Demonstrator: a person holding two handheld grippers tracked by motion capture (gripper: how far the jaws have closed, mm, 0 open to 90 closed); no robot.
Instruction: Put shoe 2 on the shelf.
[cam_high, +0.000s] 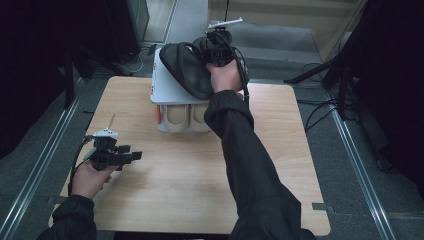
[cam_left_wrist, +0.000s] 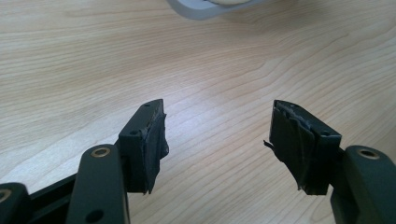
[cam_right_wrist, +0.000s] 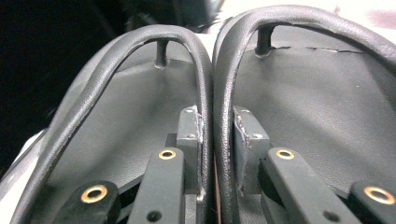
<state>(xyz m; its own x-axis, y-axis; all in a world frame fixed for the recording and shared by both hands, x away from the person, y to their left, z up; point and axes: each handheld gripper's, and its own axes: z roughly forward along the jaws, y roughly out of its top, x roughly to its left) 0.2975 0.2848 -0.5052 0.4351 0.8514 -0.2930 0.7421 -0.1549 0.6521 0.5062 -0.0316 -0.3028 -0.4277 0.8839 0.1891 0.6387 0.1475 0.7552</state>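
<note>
sandals' (cam_right_wrist: 140, 116) heels cut off, rack (cam_high: 167, 90) partly hidden

no readable text or labels anywhere.

- Sandals (cam_high: 186, 67): black all over, with black straps (cam_right_wrist: 212, 93) and matte black footbeds.
- Rack (cam_high: 167, 90): white top, with an orange-red strip down its left edge.
- Slippers (cam_high: 186, 117) in the rack: beige.
- Counter (cam_high: 180, 180): pale wood with fine wavy grain.
- Left gripper (cam_left_wrist: 217, 140): black, brass-coloured rivets, light grey top plate.
- Right gripper (cam_right_wrist: 215, 140): black, brass-coloured rivets.
- Sleeves (cam_high: 250, 165): black.
- Floor (cam_high: 360, 165): grey.
</note>
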